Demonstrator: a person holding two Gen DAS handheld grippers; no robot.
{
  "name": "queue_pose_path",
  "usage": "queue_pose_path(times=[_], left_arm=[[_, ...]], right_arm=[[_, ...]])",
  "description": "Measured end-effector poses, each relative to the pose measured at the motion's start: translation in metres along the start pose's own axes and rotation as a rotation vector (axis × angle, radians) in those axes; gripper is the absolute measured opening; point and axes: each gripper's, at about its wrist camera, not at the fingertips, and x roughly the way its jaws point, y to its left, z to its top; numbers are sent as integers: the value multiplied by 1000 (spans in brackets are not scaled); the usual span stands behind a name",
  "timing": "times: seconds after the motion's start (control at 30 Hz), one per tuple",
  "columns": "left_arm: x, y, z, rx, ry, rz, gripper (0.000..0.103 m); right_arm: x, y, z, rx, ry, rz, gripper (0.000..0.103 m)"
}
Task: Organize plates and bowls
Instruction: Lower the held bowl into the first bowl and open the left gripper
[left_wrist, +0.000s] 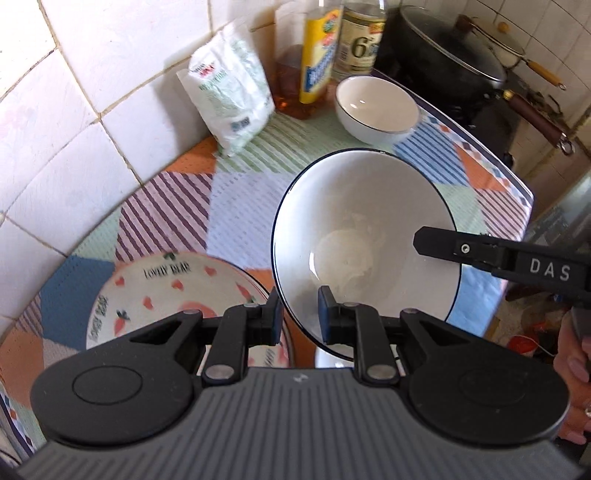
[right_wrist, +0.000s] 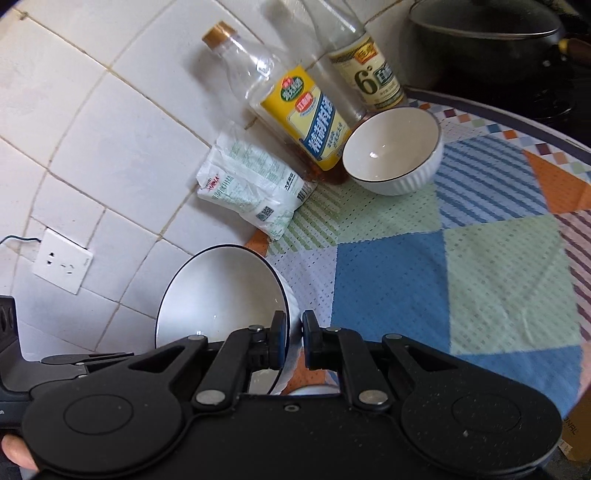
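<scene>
**Big bowl up in both claws, stacking spot still to be picked**

The big bowl (left_wrist: 364, 236) is clamped at its rim by the left claw (left_wrist: 299, 317) and right claw (right_wrist: 293, 339), tilted above the tabletop (right_wrist: 461, 258). Next, it probably gets lowered level, maybe by the small bowl (left_wrist: 376, 107) at upper right.

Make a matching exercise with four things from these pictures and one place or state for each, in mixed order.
Things:
1. large white bowl
2. small ribbed bowl
3. strawberry plate
4. white packet

Places or states:
A. leans against the tiled wall
B. gripped by its rim, tilted above the cloth
C. stands on the cloth in front of the bottles
D. lies flat on the cloth, partly hidden by the left gripper

Pairs: 1-B, 2-C, 3-D, 4-A
</scene>
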Motion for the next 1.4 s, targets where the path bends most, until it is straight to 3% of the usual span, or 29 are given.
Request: queue_pose_path(times=[0.27,0.47,0.63,1.0,1.4], left_arm=[[-3,-19,-28,23,62,-30,18],[8,-28,-44,46,127,-9,18],[12,-32,-48,87,142,38,19],[24,-28,-51,36,203,7,21],[34,-31,-47,39,261,37,23]], right_arm=[[-34,-6,-38,-99,-57,-7,13],[-35,-10,-68,-139,-70,-39,13],[-33,2,-92,-243,-122,-121,13],[-29,19,-106,-447,-97,-248,13],[-20,22,-106,-565,-85,-277,13]])
